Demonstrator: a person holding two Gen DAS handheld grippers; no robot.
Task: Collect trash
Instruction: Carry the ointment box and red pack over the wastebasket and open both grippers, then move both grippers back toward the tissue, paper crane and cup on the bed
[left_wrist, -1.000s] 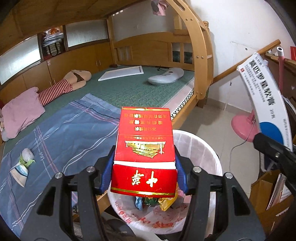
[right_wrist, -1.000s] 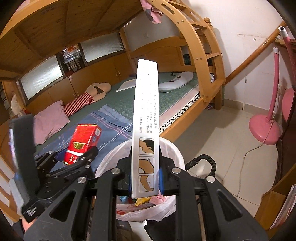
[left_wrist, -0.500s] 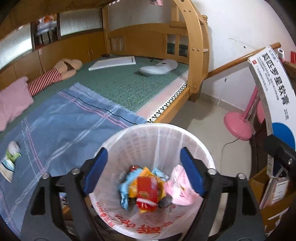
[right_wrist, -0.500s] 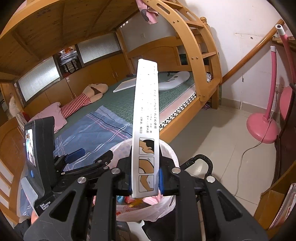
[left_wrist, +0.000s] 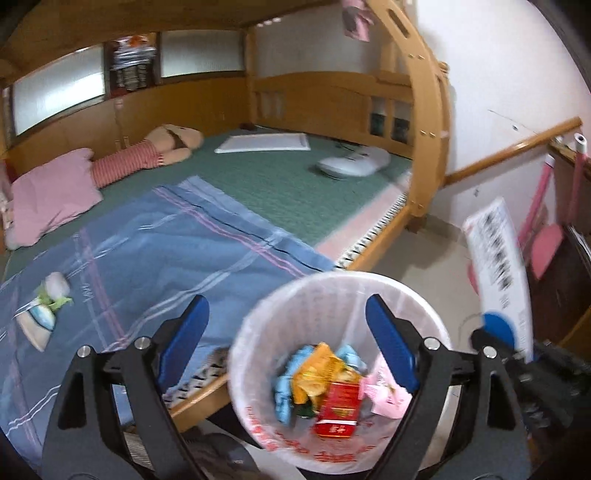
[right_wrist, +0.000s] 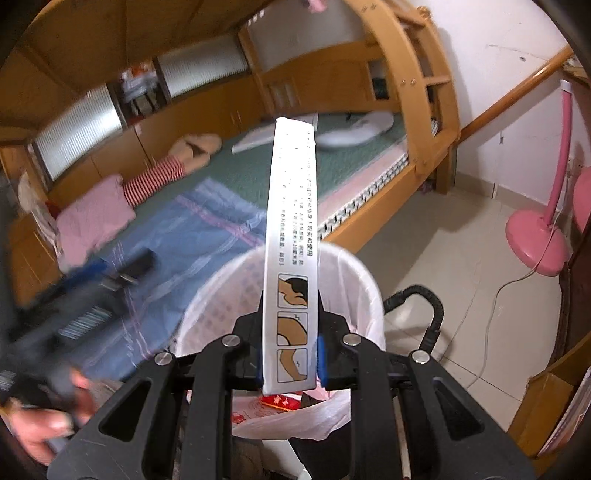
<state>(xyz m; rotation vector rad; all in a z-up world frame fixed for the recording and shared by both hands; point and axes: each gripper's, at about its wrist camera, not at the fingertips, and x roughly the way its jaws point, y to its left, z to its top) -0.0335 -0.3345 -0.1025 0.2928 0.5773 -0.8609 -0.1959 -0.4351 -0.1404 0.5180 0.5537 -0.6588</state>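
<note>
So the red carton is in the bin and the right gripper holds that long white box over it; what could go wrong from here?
1. The long white box is clamped only at its bottom end by the right gripper and stands tall over the bin; on release it could tip over the rim onto the floor.
2. The open left gripper hangs right beside the bin, so the two grippers could collide.
3. A crumpled wrapper on the blue sheet could be missed.
</note>
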